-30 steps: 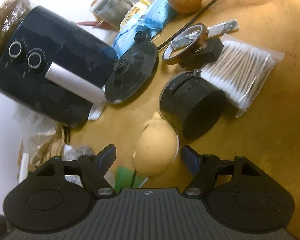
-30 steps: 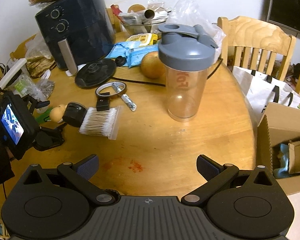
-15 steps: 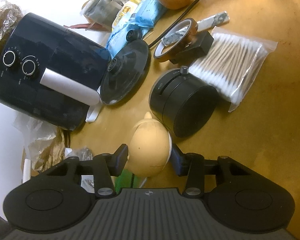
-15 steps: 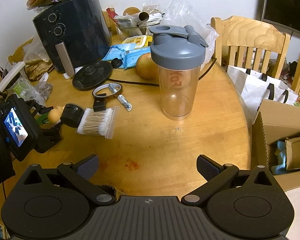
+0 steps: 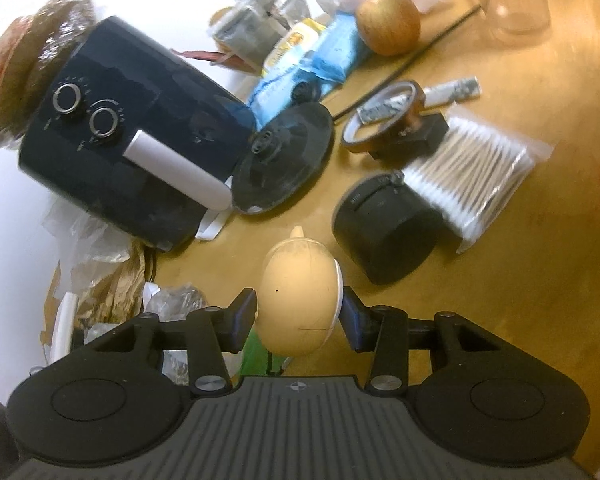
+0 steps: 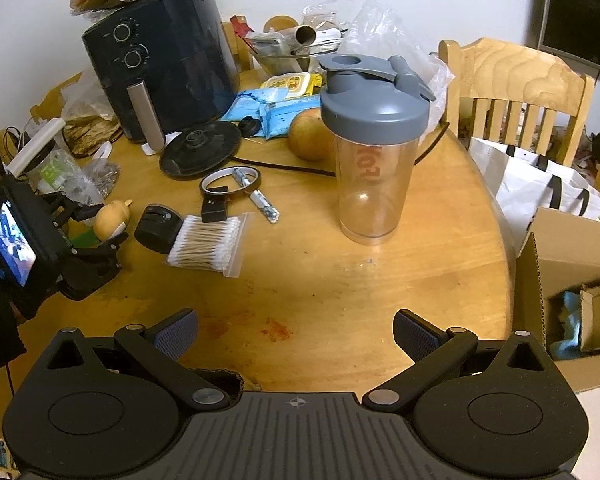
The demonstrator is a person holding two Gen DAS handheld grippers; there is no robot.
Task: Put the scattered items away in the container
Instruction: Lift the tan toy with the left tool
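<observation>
A tan egg-shaped bulb with a small nozzle (image 5: 300, 296) sits between the pads of my left gripper (image 5: 300, 314), which is shut on it and holds it just above the wooden table (image 5: 520, 320). The right wrist view shows the same bulb (image 6: 110, 216) in the left gripper (image 6: 100, 226) at the table's left side. My right gripper (image 6: 296, 332) hangs open over the table's near edge with nothing between its fingers. An open cardboard box (image 6: 572, 240) stands off the table at the right.
Near the bulb lie a black round case (image 5: 384, 228), a bag of cotton swabs (image 5: 472, 176) and a tape roll (image 5: 384, 116). A black air fryer (image 5: 132, 160), a black lid (image 5: 284, 160), a shaker bottle (image 6: 374, 152) and wooden chairs (image 6: 516, 80) stand around.
The left gripper's jaws closed on the tan bulb and raised it a little off the table. The right gripper stayed where it was, open.
</observation>
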